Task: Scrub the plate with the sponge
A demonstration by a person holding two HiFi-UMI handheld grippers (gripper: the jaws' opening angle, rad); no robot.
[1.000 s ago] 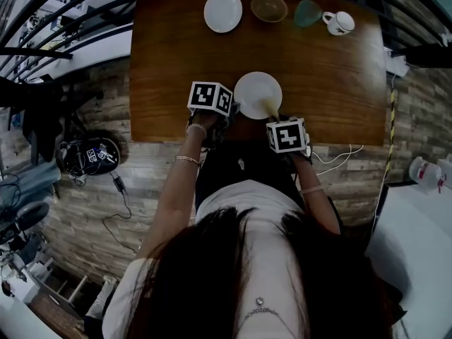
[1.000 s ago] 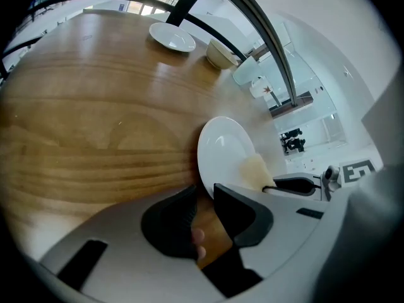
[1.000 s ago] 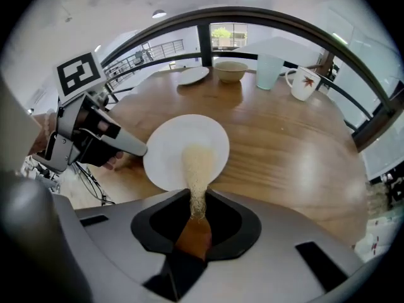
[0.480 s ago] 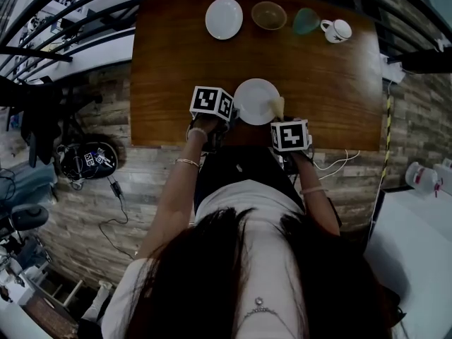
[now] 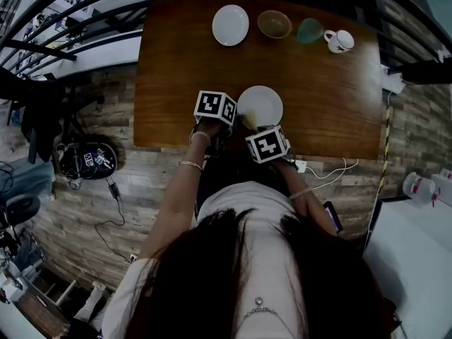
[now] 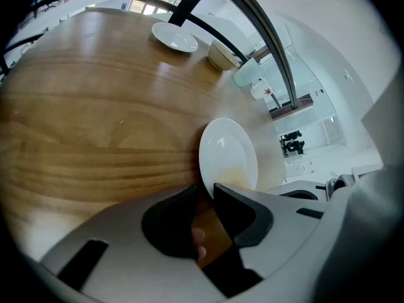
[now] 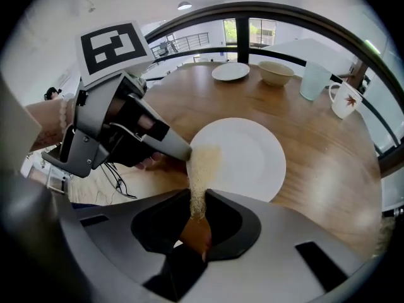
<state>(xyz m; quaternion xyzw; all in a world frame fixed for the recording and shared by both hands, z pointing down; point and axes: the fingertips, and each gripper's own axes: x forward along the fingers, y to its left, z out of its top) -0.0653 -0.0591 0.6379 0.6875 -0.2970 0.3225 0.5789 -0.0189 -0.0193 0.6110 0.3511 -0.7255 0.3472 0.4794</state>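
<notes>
In the head view, a white plate (image 5: 260,106) is seen lying flat on the wooden table (image 5: 169,69), close to the table's near edge. The left gripper (image 5: 235,111) is set against the plate's left rim, and the right gripper (image 5: 251,124) is held at the plate's near left rim, just beside the left one. A yellowish sponge (image 5: 248,121) is pressed onto that near left part of the plate. Well beyond the plate, a row is formed along the far edge by a small white saucer (image 5: 230,25), a bowl (image 5: 274,24), a green cup (image 5: 308,30) and a white mug (image 5: 339,41).

In the left gripper view, the jaws are seen drawn close together with the plate's rim clamped between them; the sponge's pale tip is seen on the plate just past them.

In the right gripper view, the jaws are seen partly closed and pinched on the sponge, which stands on edge. Its far end is laid on the plate's left rim, right beside the tip of the left gripper.
</notes>
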